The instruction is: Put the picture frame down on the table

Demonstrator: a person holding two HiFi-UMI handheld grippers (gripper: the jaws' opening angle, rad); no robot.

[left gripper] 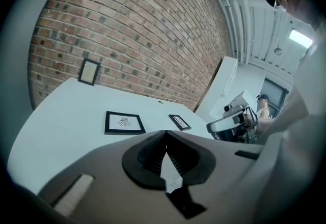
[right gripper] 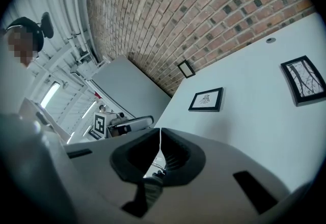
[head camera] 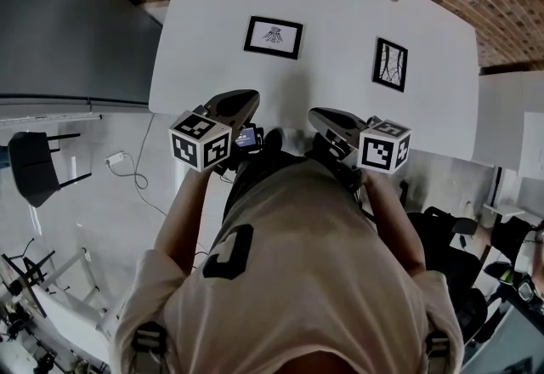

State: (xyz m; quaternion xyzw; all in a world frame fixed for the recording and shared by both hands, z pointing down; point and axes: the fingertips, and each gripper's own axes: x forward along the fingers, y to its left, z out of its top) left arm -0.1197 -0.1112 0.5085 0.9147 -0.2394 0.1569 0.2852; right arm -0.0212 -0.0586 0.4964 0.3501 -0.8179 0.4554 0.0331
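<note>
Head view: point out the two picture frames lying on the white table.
left picture frame (head camera: pixel 273 37), head view, middle of its print.
right picture frame (head camera: pixel 390 65), head view, middle of its print.

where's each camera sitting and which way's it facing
Head view: on the person's head, facing steeply down at the table; shirt, arms, left gripper, right gripper show.
Left gripper view: on the left gripper, facing along its shut jaws over the table to the brick wall.
Right gripper view: on the right gripper, shut jaws, same wall.
Shared: all show the left picture frame and right picture frame lying flat.
</note>
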